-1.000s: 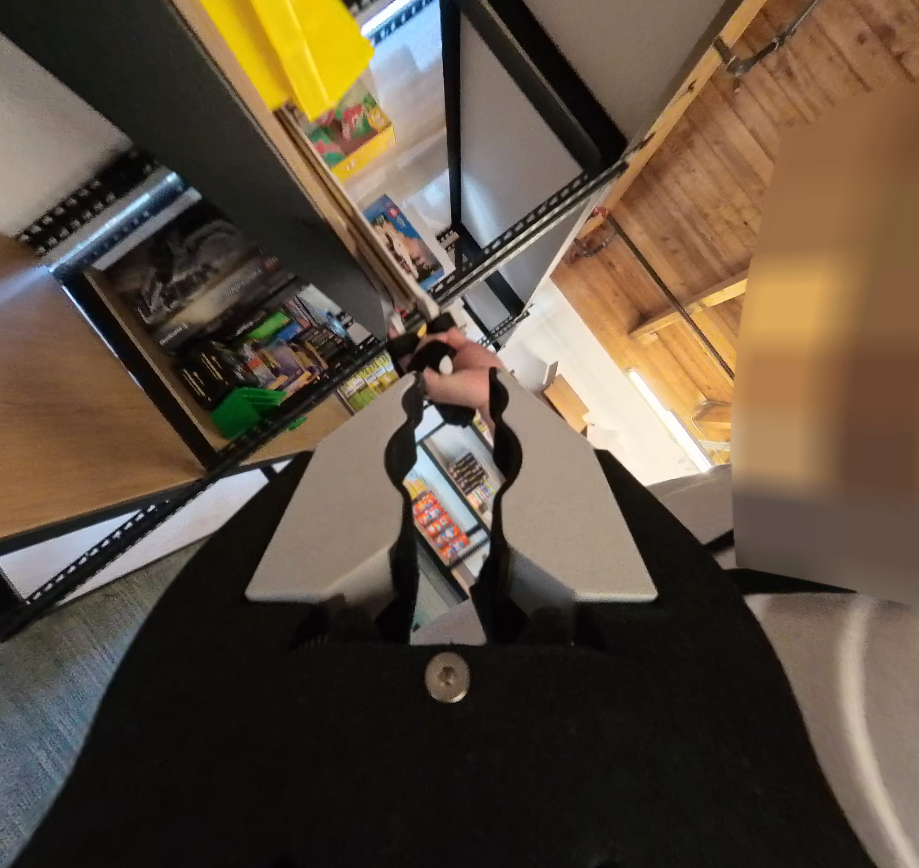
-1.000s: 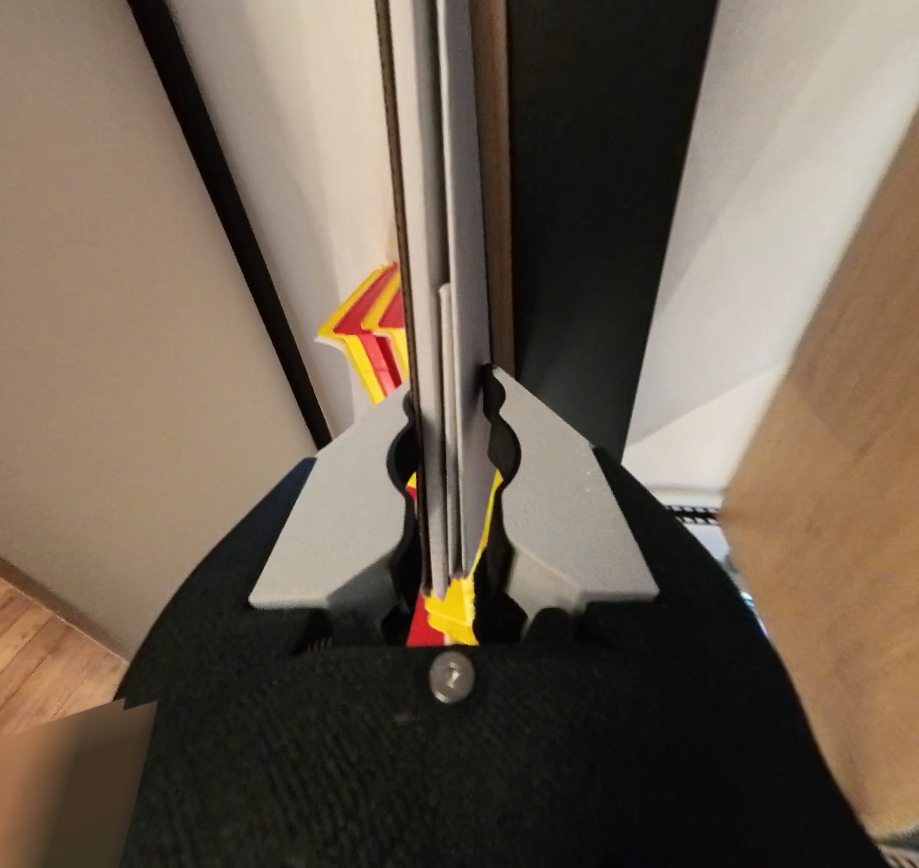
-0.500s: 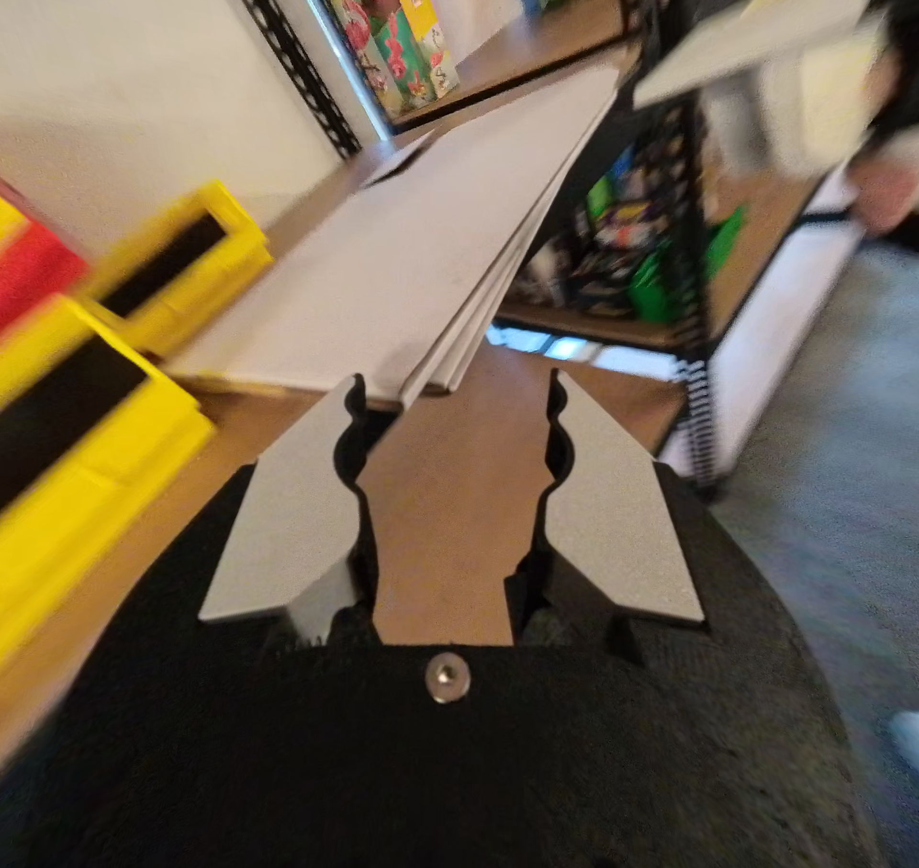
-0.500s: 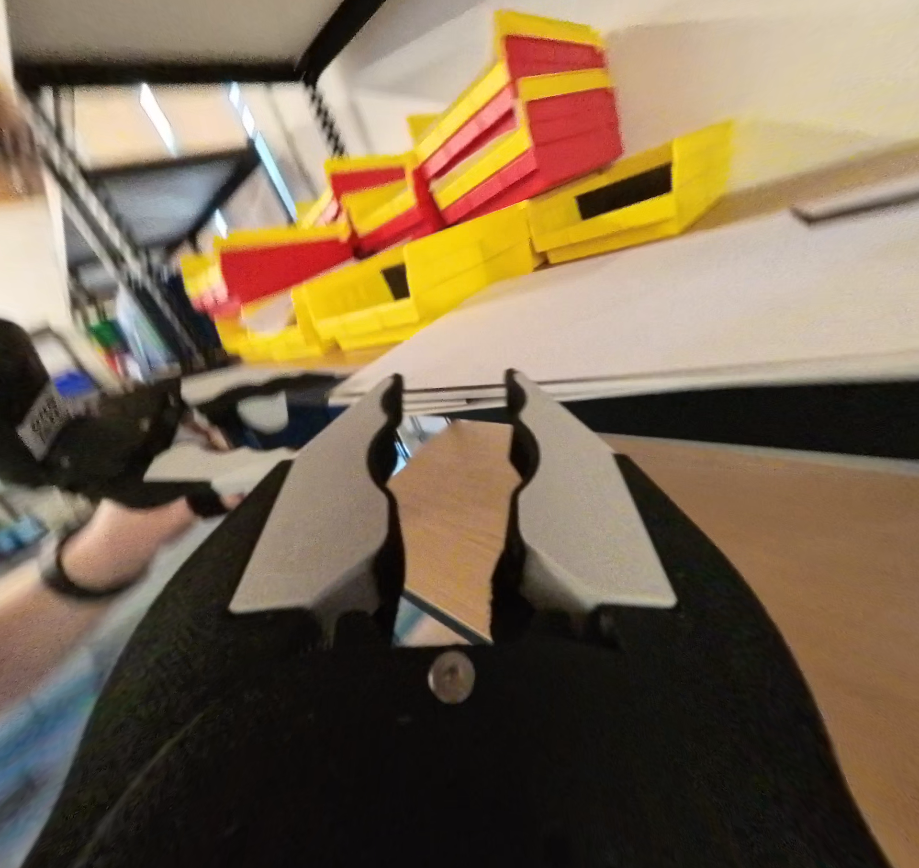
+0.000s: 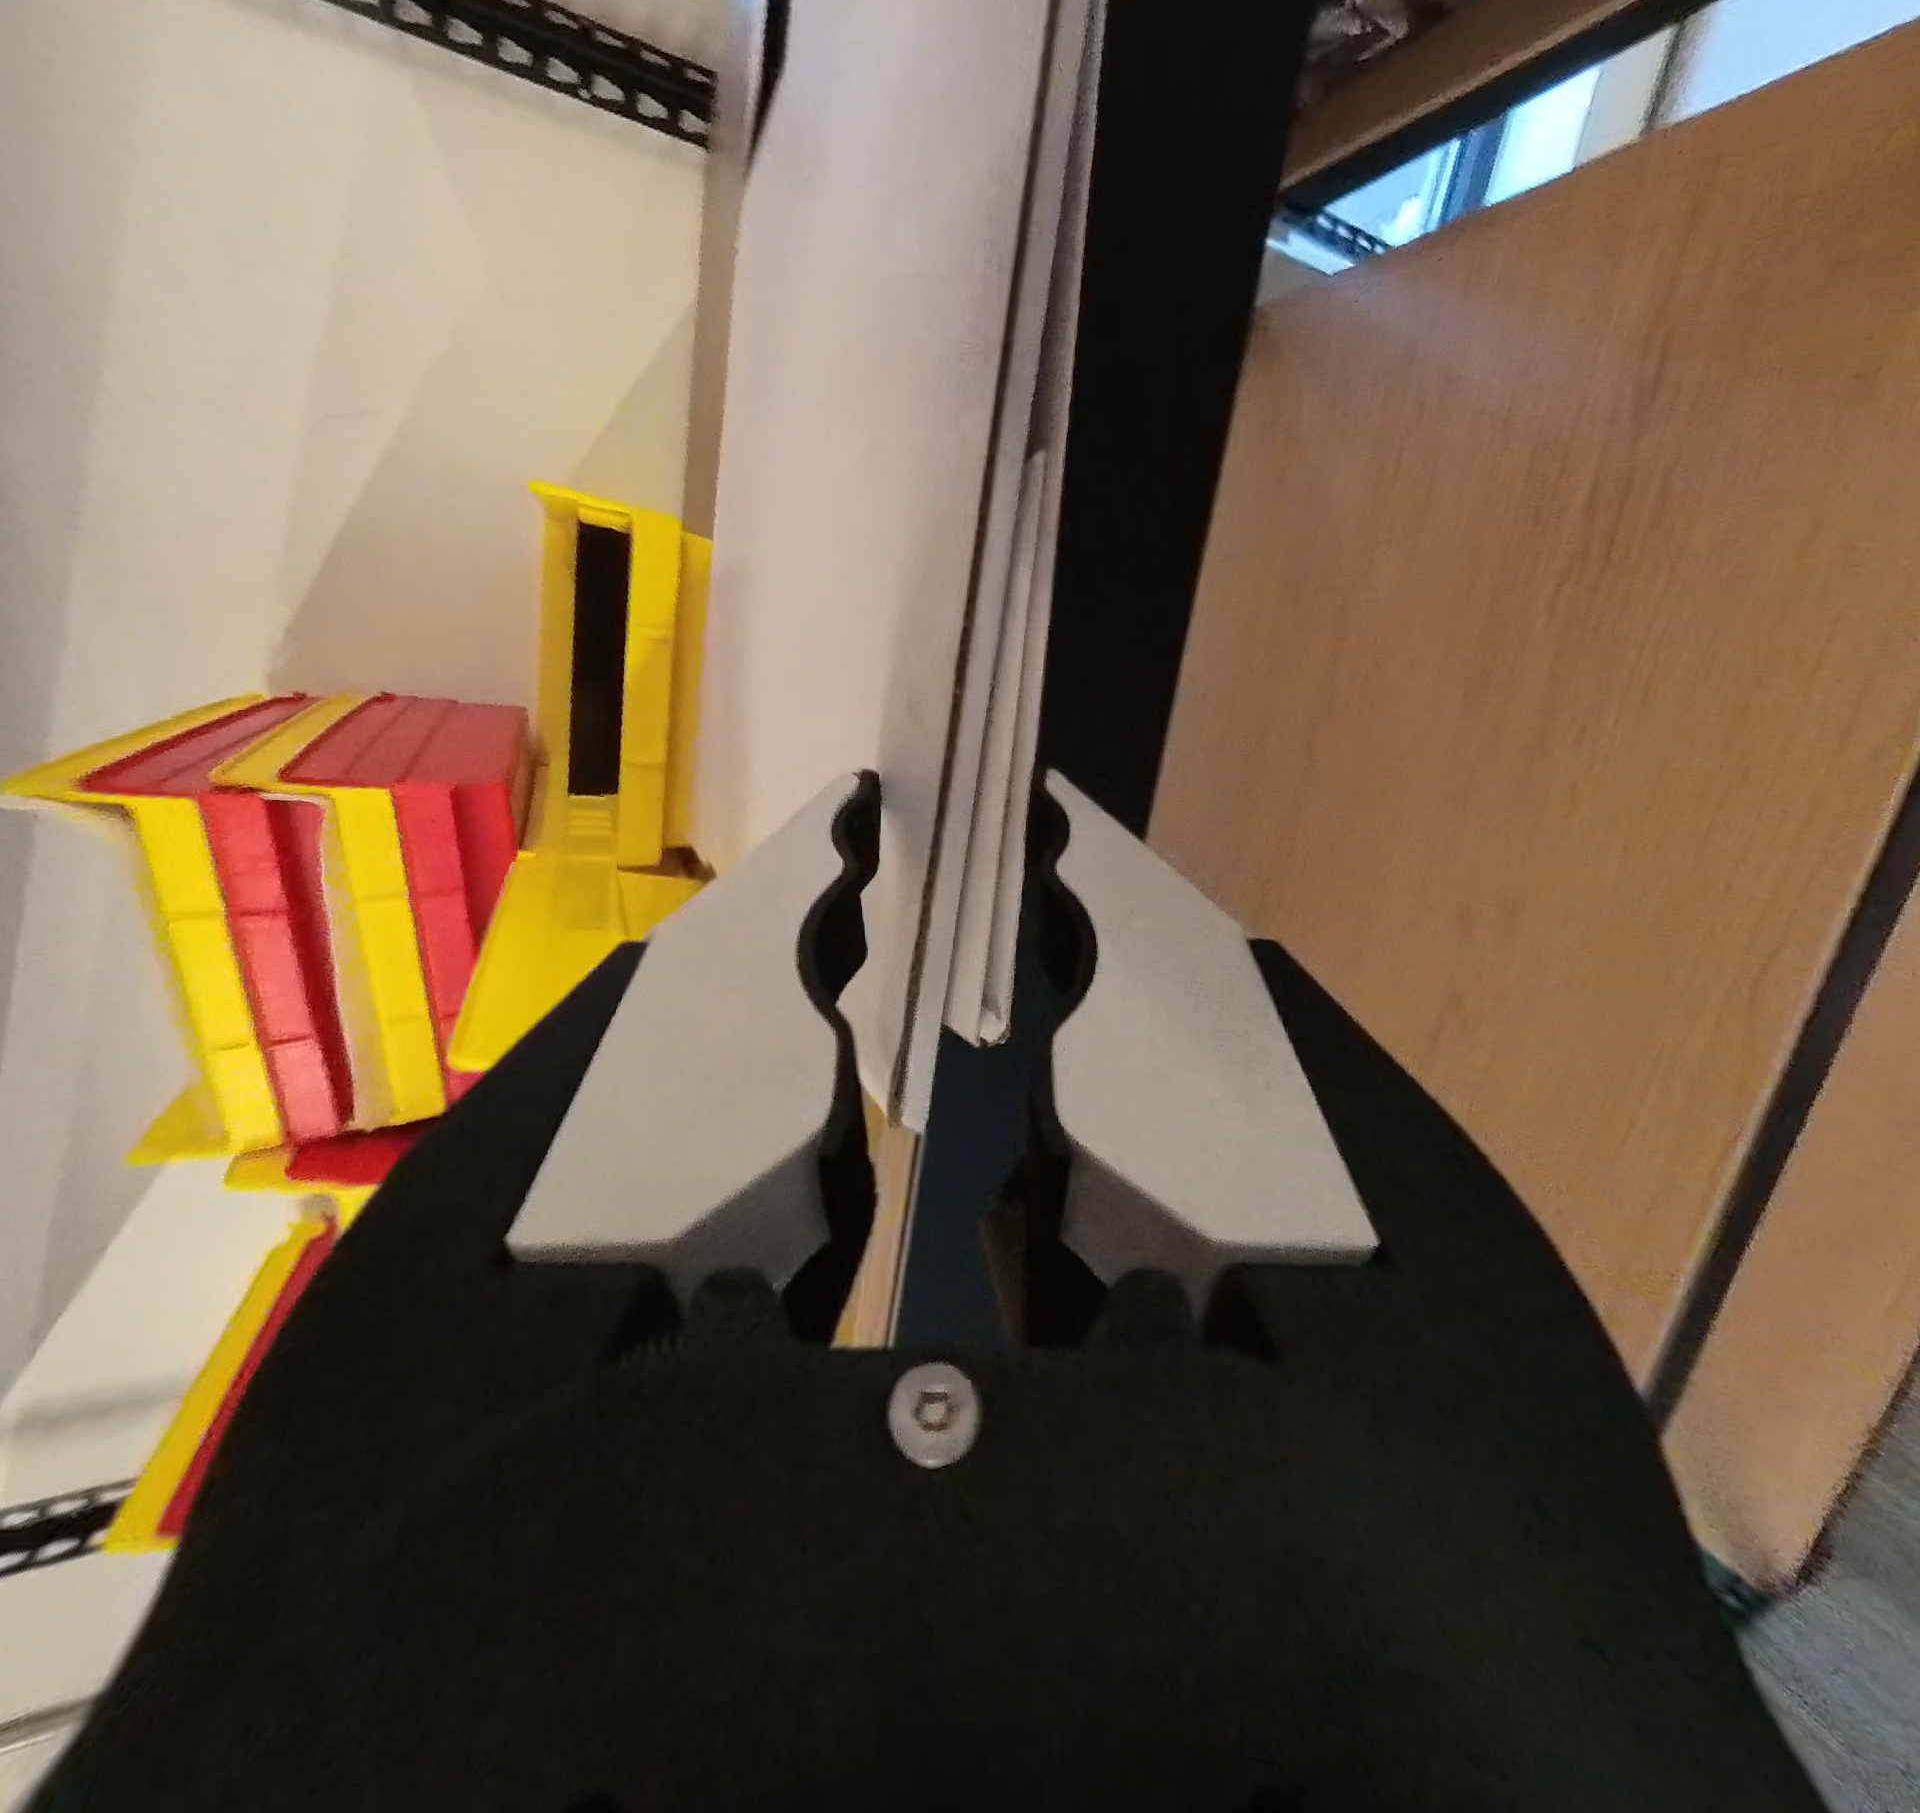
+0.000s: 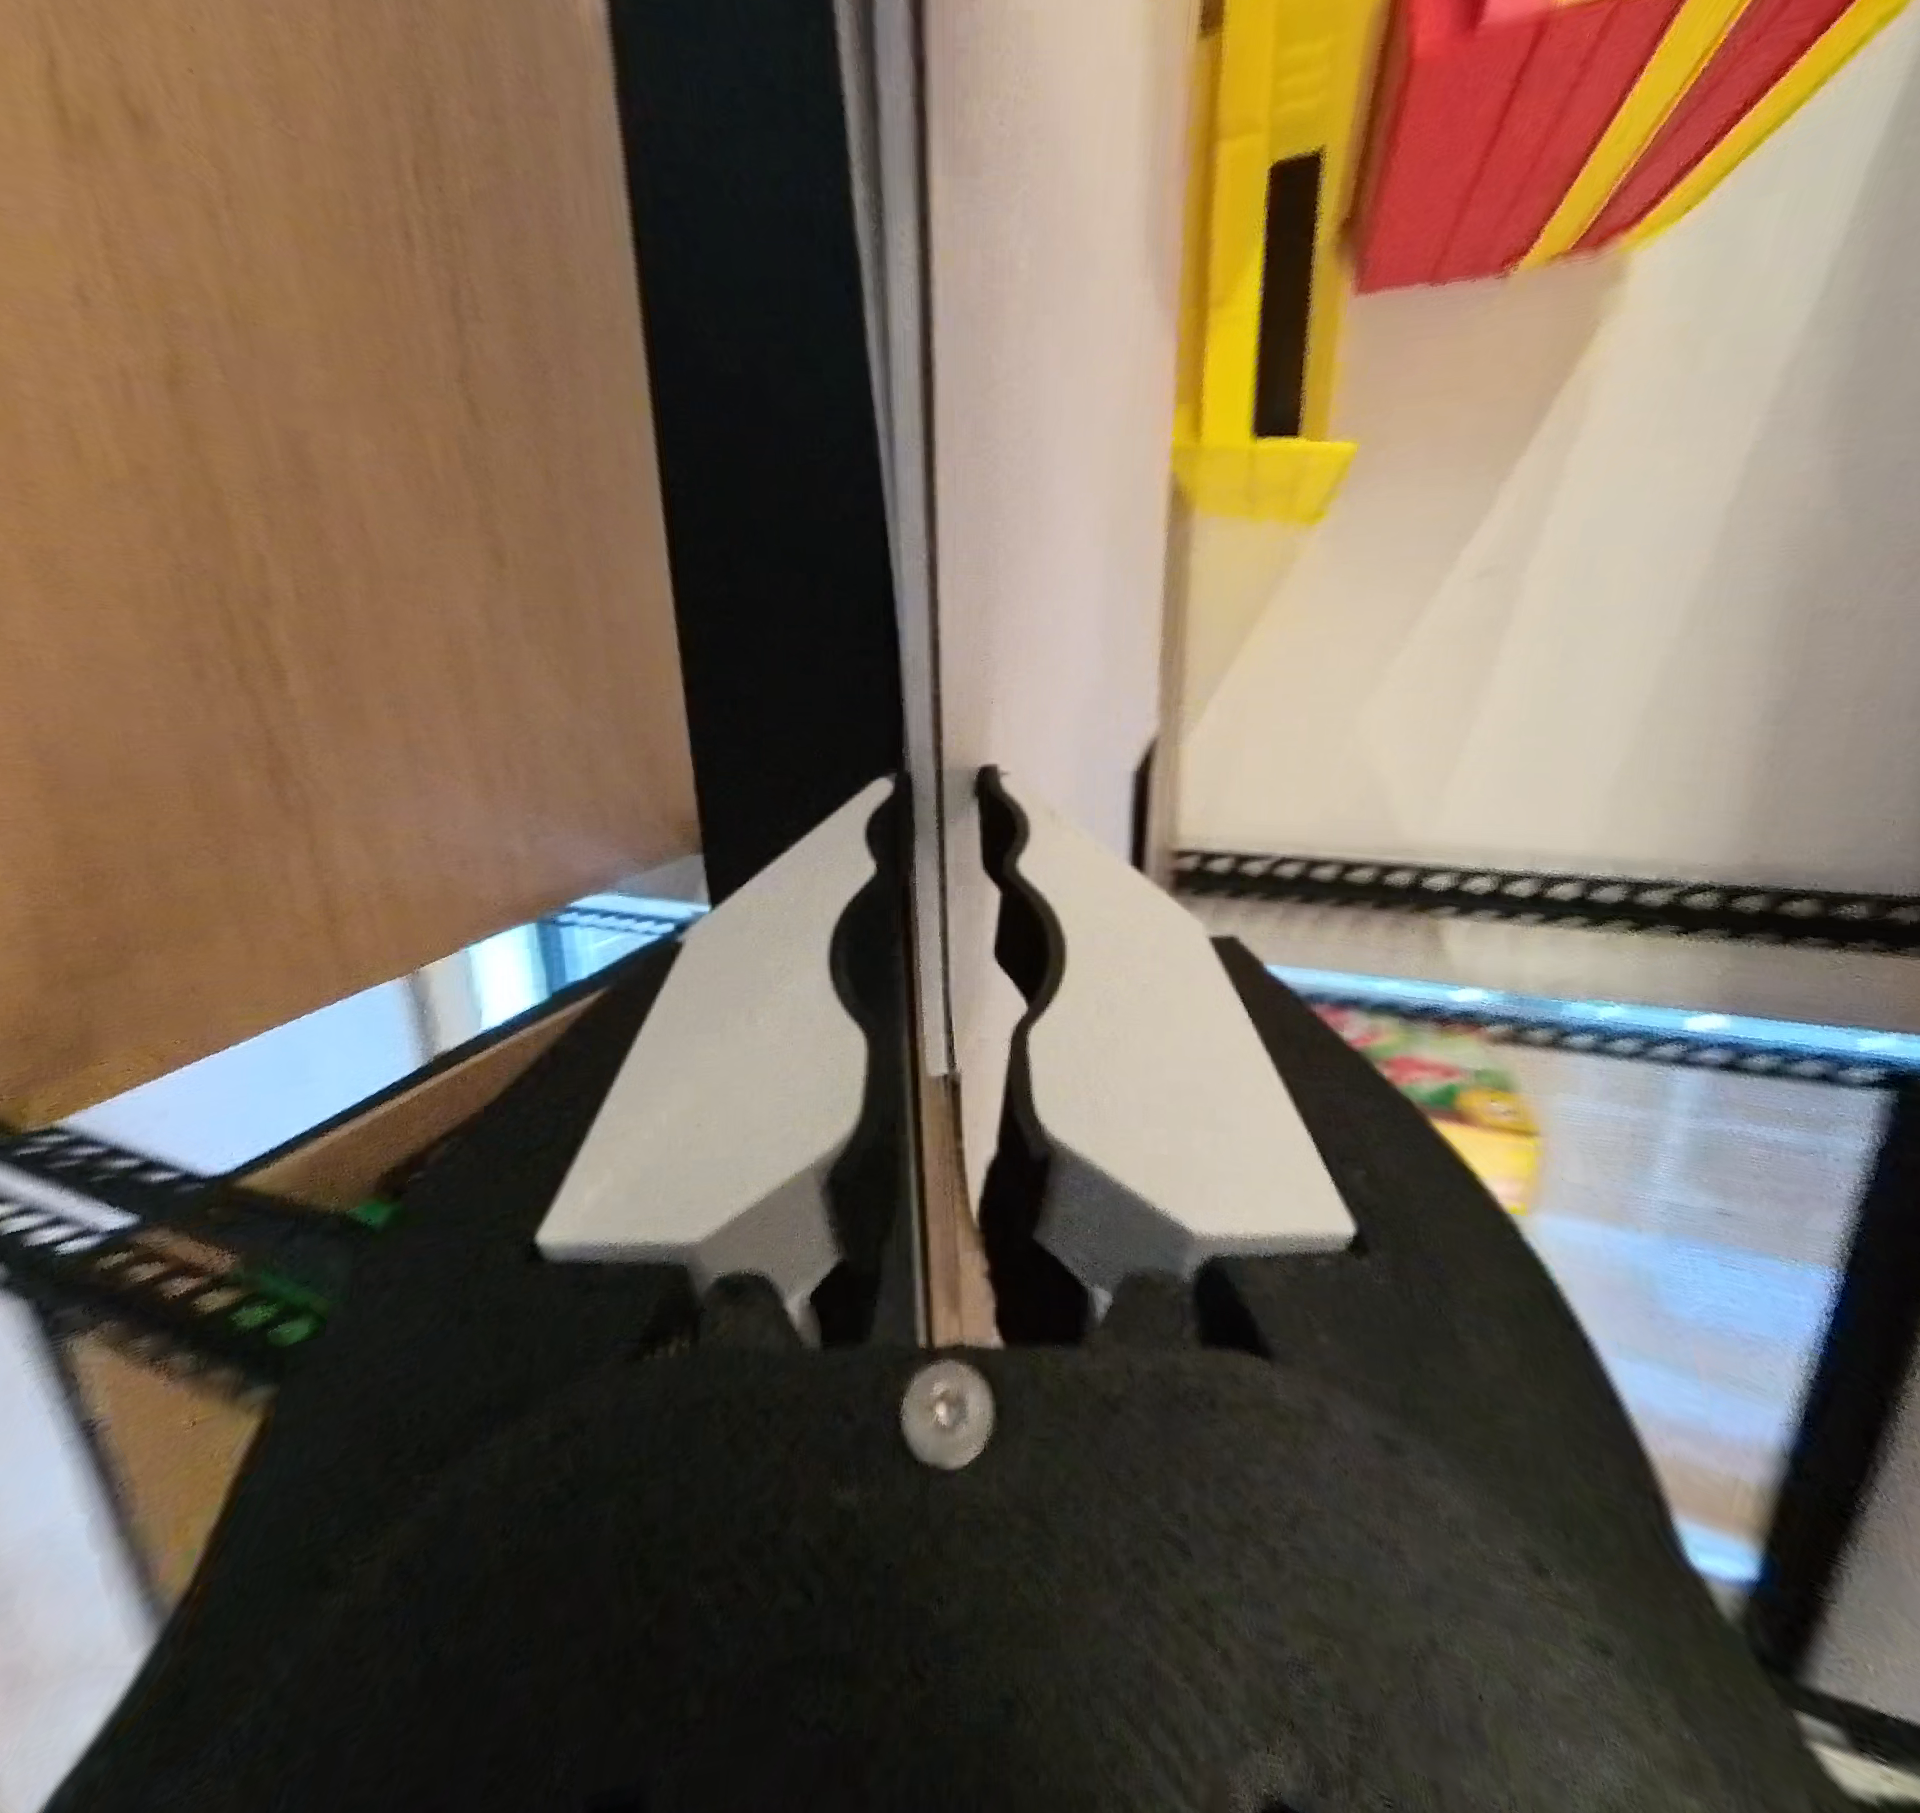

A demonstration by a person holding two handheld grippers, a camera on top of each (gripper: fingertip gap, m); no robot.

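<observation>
A stack of thin white boards (image 5: 894,413) lies on a wooden shelf (image 5: 1558,620); both views are rolled sideways, so the boards stand upright in the pictures. My left gripper (image 5: 961,797) is shut on one end of the stack, whose corner sits between the fingers. My right gripper (image 6: 938,787) is shut on the edge of the white boards (image 6: 1039,413), with their end deep between the narrow jaws. The boards run straight away from each camera. Neither view shows the other gripper.
Yellow and red plastic bins (image 5: 343,911) are piled beside the boards against a white wall, and also show in the right wrist view (image 6: 1558,101). A black shelf beam (image 5: 1174,309) runs along the boards. Perforated black rack posts (image 6: 1558,896) and a colourful box (image 6: 1455,1088) lie beyond. The gap from one gripper's tips to the other's is roughly 20 cm.
Half a second ago both grippers were open in front of the board stack. Both have rolled sideways, moved onto its edges and closed on it.
</observation>
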